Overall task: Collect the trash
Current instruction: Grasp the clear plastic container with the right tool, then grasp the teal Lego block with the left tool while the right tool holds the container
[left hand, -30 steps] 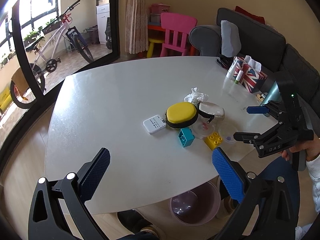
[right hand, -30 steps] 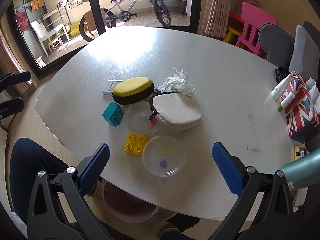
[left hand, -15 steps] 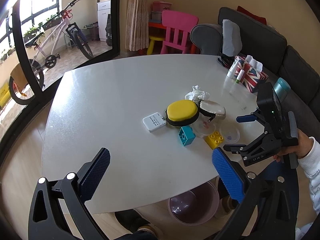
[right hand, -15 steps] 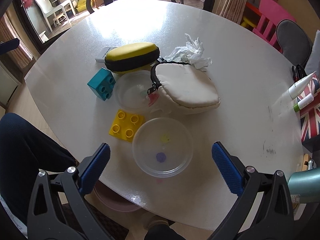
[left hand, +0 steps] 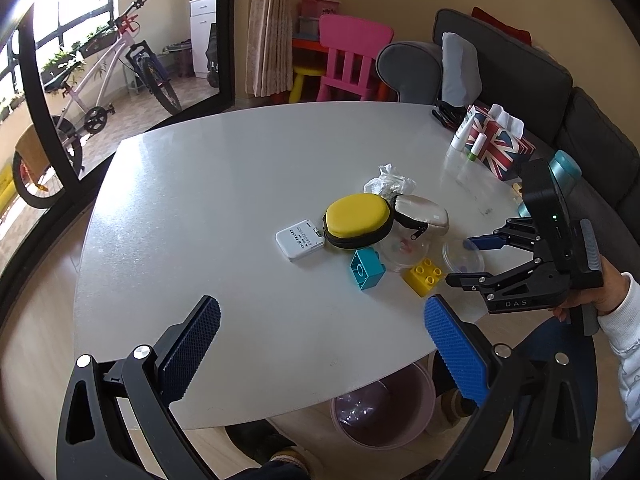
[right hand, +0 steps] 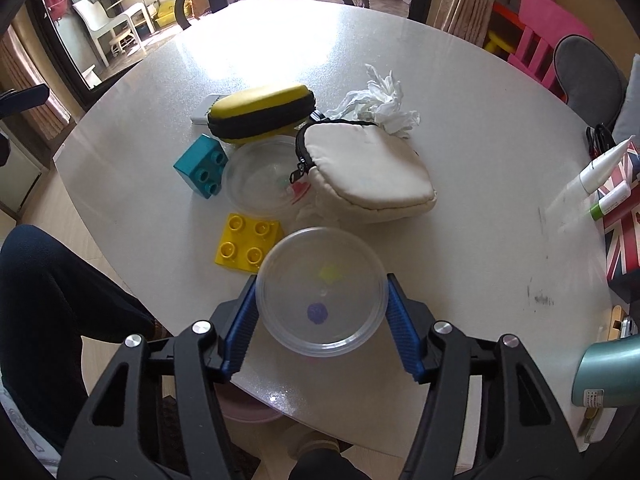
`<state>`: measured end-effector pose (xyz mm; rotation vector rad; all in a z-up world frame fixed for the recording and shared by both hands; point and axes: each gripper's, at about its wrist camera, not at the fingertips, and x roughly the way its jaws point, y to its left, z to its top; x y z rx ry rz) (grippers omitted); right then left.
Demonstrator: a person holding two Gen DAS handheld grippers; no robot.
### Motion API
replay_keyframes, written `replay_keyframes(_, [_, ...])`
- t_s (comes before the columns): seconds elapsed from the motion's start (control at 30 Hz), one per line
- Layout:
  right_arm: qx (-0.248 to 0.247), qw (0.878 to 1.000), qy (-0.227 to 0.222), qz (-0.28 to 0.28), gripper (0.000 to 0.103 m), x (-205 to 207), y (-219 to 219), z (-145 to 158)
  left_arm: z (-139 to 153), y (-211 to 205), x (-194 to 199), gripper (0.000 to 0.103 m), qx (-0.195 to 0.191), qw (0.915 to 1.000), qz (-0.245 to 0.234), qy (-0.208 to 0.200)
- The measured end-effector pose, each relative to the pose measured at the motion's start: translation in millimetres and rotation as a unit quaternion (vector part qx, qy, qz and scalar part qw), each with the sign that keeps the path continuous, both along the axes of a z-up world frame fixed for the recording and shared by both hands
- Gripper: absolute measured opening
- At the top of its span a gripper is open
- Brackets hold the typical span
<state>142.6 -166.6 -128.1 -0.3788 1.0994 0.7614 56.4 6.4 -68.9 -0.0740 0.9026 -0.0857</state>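
The right gripper [right hand: 322,316] is closing around a clear plastic lid-like dish [right hand: 322,292] at the near edge of the white table [right hand: 460,240]; the dish sits between the two blue pads, which appear to meet its rim on either side, though firm pressure cannot be confirmed. The left gripper [left hand: 320,344] hangs wide open and empty above the near side of the table, well apart from the clutter. The dish lies flat, just beside a yellow toy brick [right hand: 248,246] and near a second clear dish [right hand: 264,178], a teal toy brick [right hand: 200,166], a beige zip pouch [right hand: 368,172], a yellow zip case [right hand: 260,112] and a crumpled tissue [right hand: 380,100]. A pink waste bin [left hand: 382,408] stands on the floor below the table edge. Risks noted: the dish is thin, smooth and shallow, so pads pressing on the rim alone may flex it and let it spring out or slide off. Excess squeeze could buckle or crack it. The left pad lies close to the yellow brick and could nudge it toward the table edge. Small coloured specks show through the dish; whether they lie in it or beneath it cannot be told, and loose contents would spill if it tilts on the lift. A release made short of the bin would land it on the floor.
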Motion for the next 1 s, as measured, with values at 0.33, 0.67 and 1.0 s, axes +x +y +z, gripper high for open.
replay_keyframes(0.33, [0.024,0.999,0.002,-0.025,0.06,-12,-21,21,-12,-11,24,0.098,0.0,0.9999,-0.005,0.013])
replay_keyframes(0.67, [0.035,0.998,-0.005,-0.044,0.06,-14,-36,32,-41,-23,57,0.098,-0.006,0.9984,-0.003,0.056])
replay_keyframes(1.0, [0.039,0.998,-0.005,-0.055,0.06,-9,-48,33,-74,-32,80,0.098,-0.003,0.9954,0.0,0.096])
